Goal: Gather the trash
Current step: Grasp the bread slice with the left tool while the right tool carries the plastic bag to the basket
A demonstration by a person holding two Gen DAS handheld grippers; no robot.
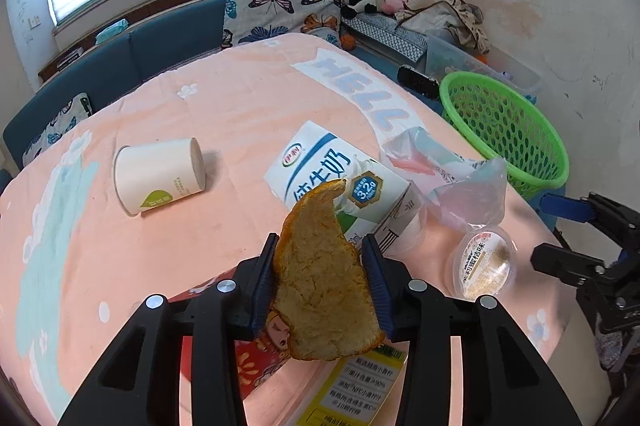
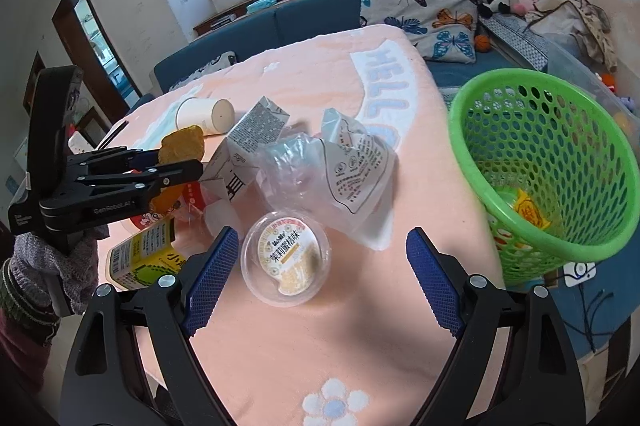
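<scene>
- An orange peel (image 1: 324,278) is clamped between the blue pads of the left gripper (image 1: 320,282), lifted clear of the table (image 1: 240,106); its pale pith side is turned to the left wrist camera.
- The peel's long axis is seen running along the gripper's fingers, and its narrow curled tip points forward, away from the camera, toward the milk carton (image 1: 340,182).
- In the right wrist view the same peel (image 2: 182,146) is seen held above a yellow juice carton (image 2: 140,258), with the left gripper (image 2: 176,166) closed on it.
- The right gripper (image 2: 316,282) is held wide apart and empty, with a clear jelly cup (image 2: 286,258) lying on the table between its fingers, untouched.
- A green mesh basket (image 2: 560,162) stands just past the table's right edge; one yellow wrapper is already seen inside.
- The task is judged to be at an early stage: a paper cup (image 1: 160,174), the milk carton, a crumpled plastic bag (image 2: 340,166), the jelly cup and the juice carton are all left on the table.
</scene>
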